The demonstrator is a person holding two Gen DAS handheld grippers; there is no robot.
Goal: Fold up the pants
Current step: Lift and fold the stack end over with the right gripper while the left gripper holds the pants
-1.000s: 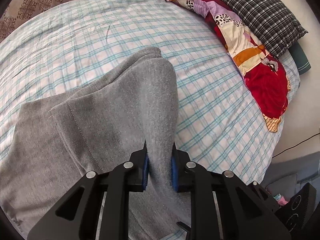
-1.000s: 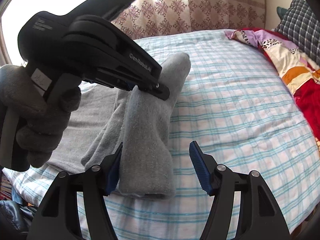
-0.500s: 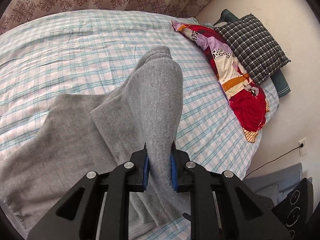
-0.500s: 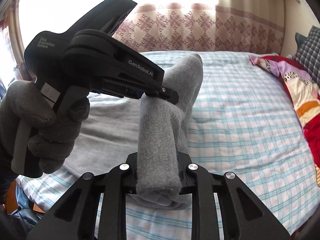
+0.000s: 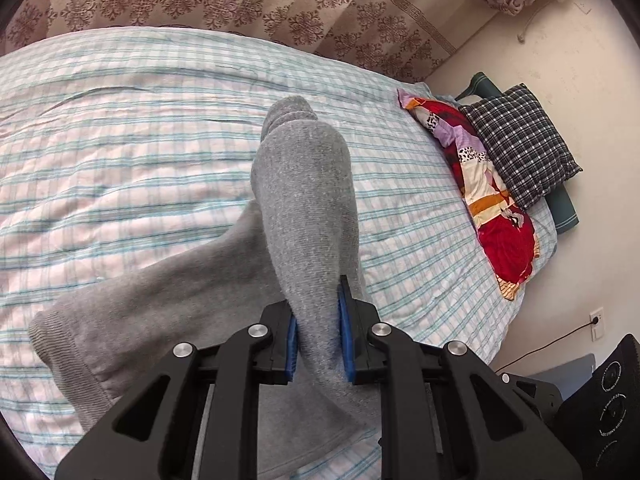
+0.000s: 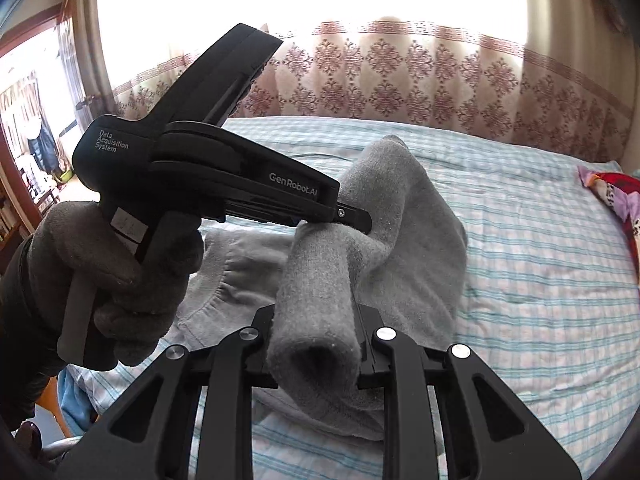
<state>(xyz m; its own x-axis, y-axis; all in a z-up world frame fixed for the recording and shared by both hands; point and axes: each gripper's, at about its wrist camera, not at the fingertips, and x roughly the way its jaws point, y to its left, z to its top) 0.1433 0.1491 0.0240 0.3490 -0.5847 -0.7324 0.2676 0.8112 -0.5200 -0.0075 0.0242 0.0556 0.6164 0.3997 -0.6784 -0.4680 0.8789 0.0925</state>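
Observation:
Grey fleece pants (image 5: pixel 304 200) lie on the checked bed sheet (image 5: pixel 120 140), their legs lifted off it in a bunched ridge. My left gripper (image 5: pixel 317 344) is shut on a fold of the leg fabric, blue pads pressing on both sides. In the right wrist view my right gripper (image 6: pixel 316 344) is shut on the rolled cuff end of the pants (image 6: pixel 316 300). The left gripper (image 6: pixel 352 218), held by a gloved hand (image 6: pixel 120 272), pinches the same leg just beyond. The waistband (image 5: pixel 60 344) rests flat on the sheet at the left.
A colourful red blanket (image 5: pixel 488 200) and a checked pillow (image 5: pixel 520 144) lie at the bed's right end by the wall. A patterned curtain (image 6: pixel 400 84) hangs behind the bed. A black device (image 5: pixel 608 400) stands on the floor at the lower right.
The right gripper has shut on the cuff end, which earlier sat between open jaws. Both grippers have lifted and carried the pant legs across the bed, so more of the room shows.

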